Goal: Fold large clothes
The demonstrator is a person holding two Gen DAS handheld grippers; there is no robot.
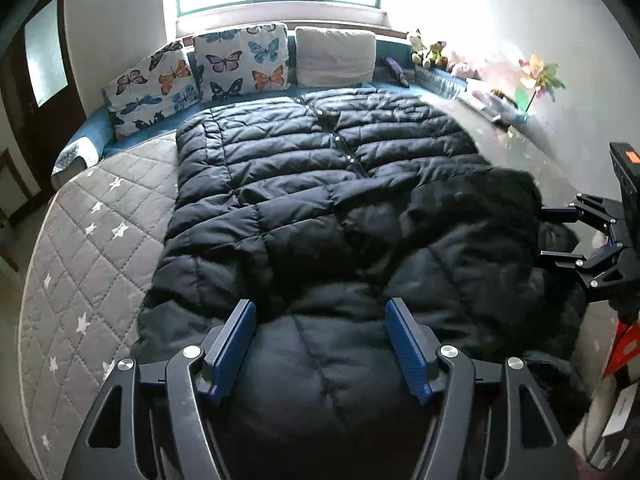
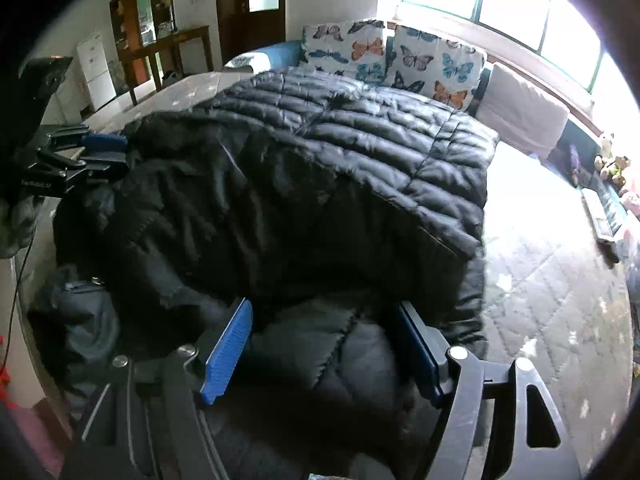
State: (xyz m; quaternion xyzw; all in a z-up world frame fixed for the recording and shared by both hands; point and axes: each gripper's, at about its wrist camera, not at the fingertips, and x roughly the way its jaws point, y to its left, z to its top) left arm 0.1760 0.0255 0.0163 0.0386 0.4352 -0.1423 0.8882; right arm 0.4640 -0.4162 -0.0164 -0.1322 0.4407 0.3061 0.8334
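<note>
A large black quilted puffer coat (image 1: 320,184) lies spread on the grey star-quilted mattress (image 1: 88,248), its zipper running toward the pillows. Its near part is bunched and partly folded over. My left gripper (image 1: 320,344) is open, its blue pads either side of a puffy section at the coat's near edge. My right gripper (image 2: 324,344) is open too, over the coat's (image 2: 320,168) near right edge, with coat fabric between its jaws. Each gripper shows at the edge of the other's view: the right one (image 1: 560,236), the left one (image 2: 104,156).
Butterfly-print pillows (image 1: 240,64) and a plain pillow (image 1: 336,56) lean along the bed head under the window. Plush toys (image 1: 428,50) and a pinwheel (image 1: 536,76) line the right wall. A dark bag (image 2: 76,320) lies beside the coat. Wooden furniture (image 2: 160,40) stands beyond the bed.
</note>
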